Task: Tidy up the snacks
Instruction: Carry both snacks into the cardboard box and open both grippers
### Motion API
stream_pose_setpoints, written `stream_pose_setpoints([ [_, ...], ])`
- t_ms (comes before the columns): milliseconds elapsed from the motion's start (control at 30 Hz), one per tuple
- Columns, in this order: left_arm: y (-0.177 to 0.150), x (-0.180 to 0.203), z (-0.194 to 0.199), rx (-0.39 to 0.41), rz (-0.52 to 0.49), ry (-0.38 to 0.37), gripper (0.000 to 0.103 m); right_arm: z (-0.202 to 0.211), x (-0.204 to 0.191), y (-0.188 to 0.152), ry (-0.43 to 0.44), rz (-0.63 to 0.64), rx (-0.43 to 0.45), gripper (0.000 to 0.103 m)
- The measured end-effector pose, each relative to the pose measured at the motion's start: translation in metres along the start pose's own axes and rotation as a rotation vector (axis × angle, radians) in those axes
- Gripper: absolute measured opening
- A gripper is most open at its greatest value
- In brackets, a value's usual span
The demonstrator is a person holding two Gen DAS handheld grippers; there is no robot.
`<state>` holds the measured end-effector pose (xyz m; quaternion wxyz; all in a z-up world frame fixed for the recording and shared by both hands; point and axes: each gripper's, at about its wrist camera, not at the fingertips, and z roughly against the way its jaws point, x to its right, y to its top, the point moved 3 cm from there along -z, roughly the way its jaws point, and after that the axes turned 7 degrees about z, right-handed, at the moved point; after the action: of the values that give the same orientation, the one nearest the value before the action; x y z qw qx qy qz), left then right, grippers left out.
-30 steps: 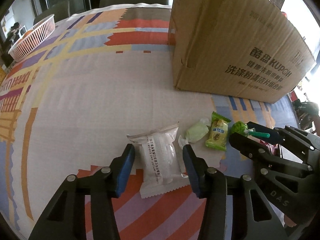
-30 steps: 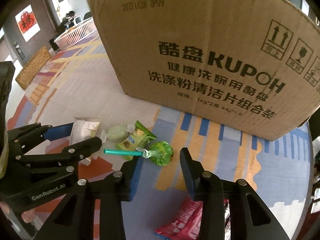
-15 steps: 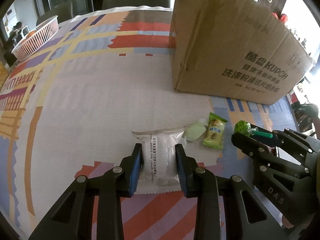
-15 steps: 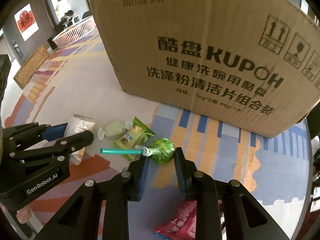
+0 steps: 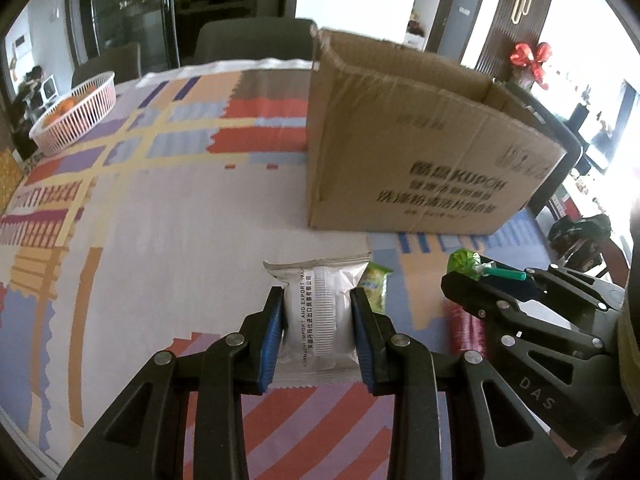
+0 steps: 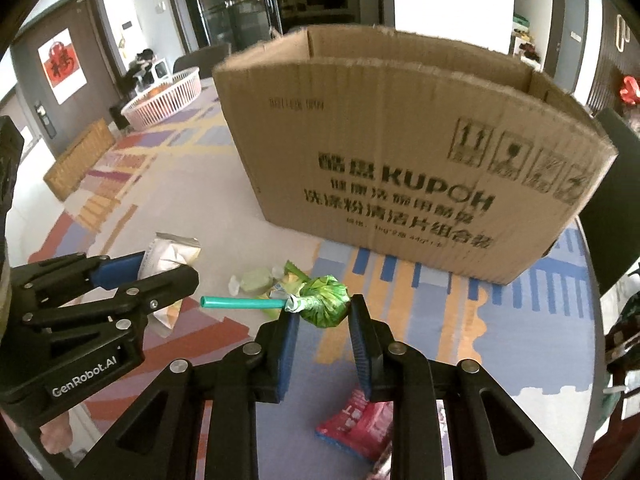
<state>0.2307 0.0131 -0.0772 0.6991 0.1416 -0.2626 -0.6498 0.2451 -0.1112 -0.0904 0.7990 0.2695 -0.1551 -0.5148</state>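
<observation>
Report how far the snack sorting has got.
Nothing visibly in the cardboard box yet; its inside is hidden. In hand: left gripper holds the white packet, right gripper the green lollipop. Left on the table: pale green candy, yellow-green packet, red packet.

Bright daylight from blown-out windows [image 5: 352, 4] at the back, heavy fisheye warp, dark vignette corners, box lettering [image 6: 404, 196] kinda smeared
</observation>
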Motion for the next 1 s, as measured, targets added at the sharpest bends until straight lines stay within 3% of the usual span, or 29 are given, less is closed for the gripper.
stream_pose_setpoints([
  [567, 0.044, 0.036, 0.061, 0.179, -0.064, -0.061, 0.033, 0.082, 0.017, 0.034, -0.046, -0.006, 0.206, 0.027],
  [1000, 0.091, 0.062, 0.092, 0.305, -0.121, -0.074, 0.033, 0.118, 0.041, 0.070, -0.085, -0.039, 0.313, 0.027],
])
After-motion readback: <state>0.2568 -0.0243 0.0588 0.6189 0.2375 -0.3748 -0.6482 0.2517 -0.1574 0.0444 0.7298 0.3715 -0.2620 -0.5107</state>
